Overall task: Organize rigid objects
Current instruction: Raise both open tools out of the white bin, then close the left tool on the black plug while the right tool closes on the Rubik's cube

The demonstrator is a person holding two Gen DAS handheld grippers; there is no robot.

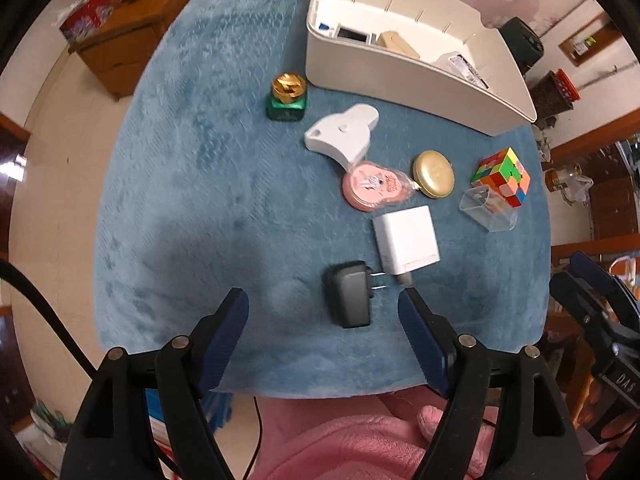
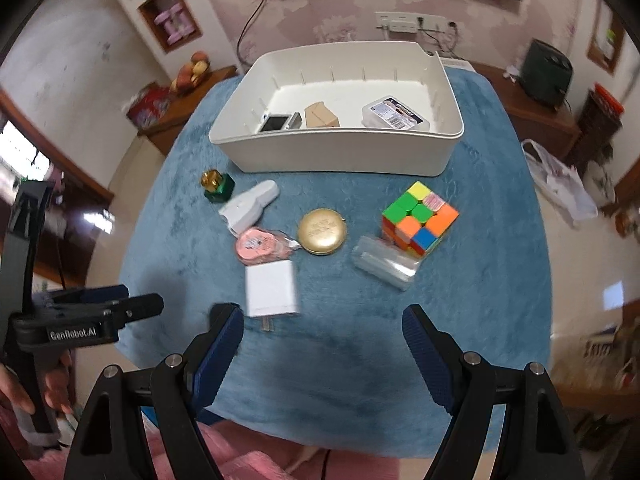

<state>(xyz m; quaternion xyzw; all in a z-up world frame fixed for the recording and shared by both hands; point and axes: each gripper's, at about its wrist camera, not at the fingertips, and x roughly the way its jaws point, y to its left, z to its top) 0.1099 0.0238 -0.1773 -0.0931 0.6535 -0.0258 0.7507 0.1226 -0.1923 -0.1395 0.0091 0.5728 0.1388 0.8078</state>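
Grippers hover above the near edge of the blue tabletop (image 2: 480, 280), the left gripper (image 1: 324, 312) and right gripper (image 2: 322, 328) both with fingers spread apart, holding nothing. Left to right lie a green bottle (image 2: 218, 186), white holder (image 2: 250, 206), pink tin (image 2: 256, 246), white charger (image 2: 272, 290), gold compact (image 2: 322, 232) and puzzle cube (image 2: 418, 218). A black adapter (image 1: 350, 300) (prongs toward the charger) lies nearest. The white bin (image 2: 340, 152) stands at the far edge.

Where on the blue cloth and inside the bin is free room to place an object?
Free: the wide cloth left of the green perfume bottle and black charger; the strip before the right gripper; the white bin's far half. Crowded: white charger, pink case, gold compact, Rubik's cube.
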